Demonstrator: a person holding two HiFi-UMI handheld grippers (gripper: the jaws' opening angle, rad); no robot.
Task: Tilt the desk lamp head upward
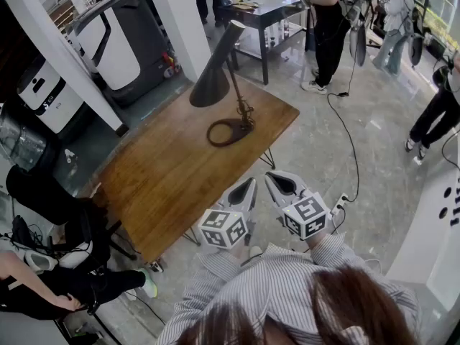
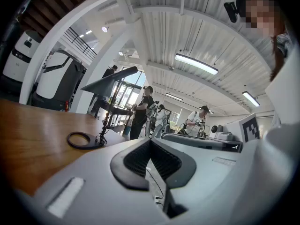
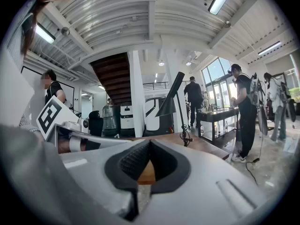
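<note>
A black desk lamp stands on the wooden table [image 1: 165,185]. Its cone-shaped head [image 1: 213,72] slopes down to the left, and its ring base [image 1: 226,132] lies flat beside the thin stem. Both grippers hover side by side off the table's near corner, well short of the lamp. My left gripper [image 1: 246,187] is shut with nothing in it, and so is my right gripper [image 1: 277,181]. The left gripper view has the lamp head [image 2: 110,82] and ring base [image 2: 79,140] far ahead on the left. In the right gripper view the lamp head [image 3: 170,97] is ahead, slightly right.
A white pillar [image 1: 183,20] and white machines [image 1: 108,45] stand behind the table. A black side table [image 1: 264,9] with bottles is at the back, with people [image 1: 328,27] around it. A cable [image 1: 352,142] runs over the floor to a power strip [image 1: 340,203].
</note>
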